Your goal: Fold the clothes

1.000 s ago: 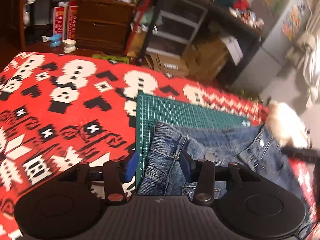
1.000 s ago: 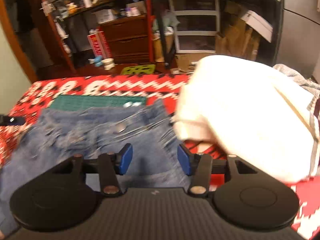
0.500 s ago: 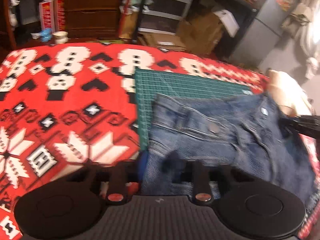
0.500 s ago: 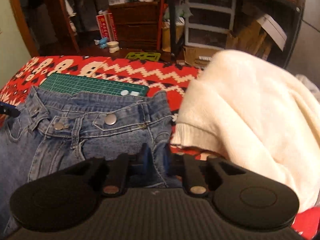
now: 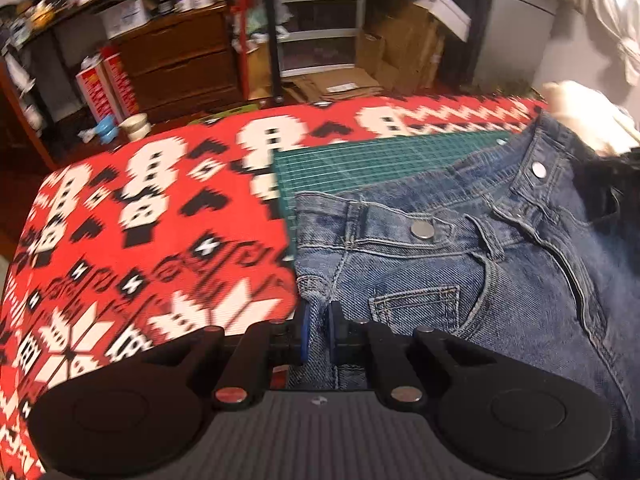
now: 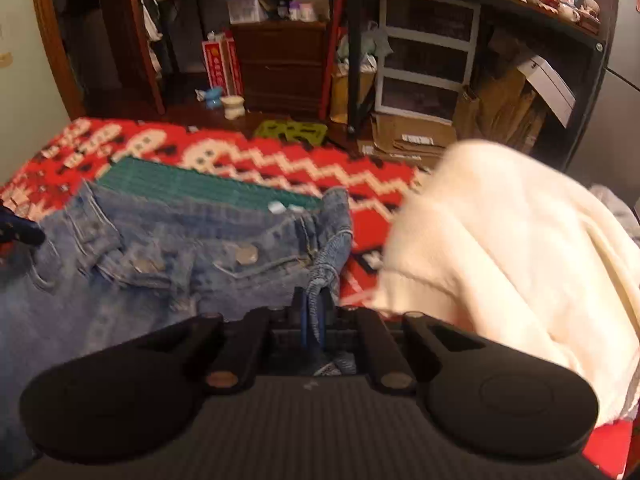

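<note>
Item: jeans, blue denim, one pair. Lies front-up with the waistband toward 12 o'clock, partly on a green cutting mat and partly on a red patterned cloth that covers the counter. Two metal waist buttons show; the fly and coin pocket face up. The legs run off toward 6 o'clock, out of view, so whether they are already doubled over cannot be told.

Holds: left gripper, fingers clenched on the garment's side seam at its 9 o'clock edge, just below the waistband. Right gripper, fingers clenched on the opposite edge at 3 o'clock; the denim there is bunched and lifted into a ridge running up to the waistband corner.

Neighbouring item: cream sweater, soft heap at 3 o'clock of the jeans, very near their edge.

Handling, as judged: denim is fairly heavy, limp but with body; it drapes and holds a crease. Seams and waistband are thick, stiff and give a sure grip; single-layer panels would sag. Not slippery, not fragile. Best taken at side seams or waistband corners, both edges level, to keep the fold square and clear of the sweater.
</note>
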A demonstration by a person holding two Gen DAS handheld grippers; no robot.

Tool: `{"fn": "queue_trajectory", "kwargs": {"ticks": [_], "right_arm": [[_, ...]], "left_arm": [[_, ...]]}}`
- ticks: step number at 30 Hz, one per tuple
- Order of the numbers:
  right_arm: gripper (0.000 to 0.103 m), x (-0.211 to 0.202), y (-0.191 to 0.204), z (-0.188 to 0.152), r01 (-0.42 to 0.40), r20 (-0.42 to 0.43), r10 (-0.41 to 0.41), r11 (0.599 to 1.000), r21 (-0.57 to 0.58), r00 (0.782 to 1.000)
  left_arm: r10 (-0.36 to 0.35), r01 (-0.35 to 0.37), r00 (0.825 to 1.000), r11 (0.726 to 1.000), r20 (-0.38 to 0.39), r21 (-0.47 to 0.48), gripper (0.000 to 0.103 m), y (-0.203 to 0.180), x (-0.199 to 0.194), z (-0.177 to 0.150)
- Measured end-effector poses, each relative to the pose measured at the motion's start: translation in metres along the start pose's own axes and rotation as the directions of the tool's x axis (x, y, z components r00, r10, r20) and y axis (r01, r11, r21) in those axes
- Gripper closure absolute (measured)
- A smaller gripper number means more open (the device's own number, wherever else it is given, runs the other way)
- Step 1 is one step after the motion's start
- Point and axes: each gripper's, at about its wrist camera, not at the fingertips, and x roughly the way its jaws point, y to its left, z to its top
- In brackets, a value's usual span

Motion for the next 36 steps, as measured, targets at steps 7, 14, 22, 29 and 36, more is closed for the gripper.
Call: {"fn": "queue_trajectory", "kwargs": {"ticks": [7,14,22,29,36], "right_arm": [[0.098,0.007,0.018,0.028,-0.067,0.006,0.066,0.993,0.093,0.998],[0.098,0.023,0.013,0.034,-0.004,-0.009,0.005,0.995,0.096,1.000],[0.071,0.040,-0.008,0.017,0.063,-0.018,-0.062,0.992,0.111,0.998],[0.020,0.002,-0.008,0.003,0.041,0.036,-0.045,0.994,0.098,0.998],[0.000,-0.037,0.017,-0.024,-0.009,0.047,0.004,0.996,0.087,0.999]], "left_arm": [[0.081,-0.081,0.997,0.996,0.006,-0.038,0.094,0.037,0.011,0.010],[0.125,-0.125,0.992,0.992,0.009,-0.021,0.094,0.041,0.033,0.038],[0.137,-0.135,0.990,0.988,0.020,-0.079,0.053,0.049,0.023,0.025],[0.107,-0.093,0.991,0.982,0.081,-0.165,0.029,0.048,-0.016,-0.001],[0.039,-0.009,0.989,0.979,0.146,-0.205,0.008,0.004,-0.049,-0.029]]}}
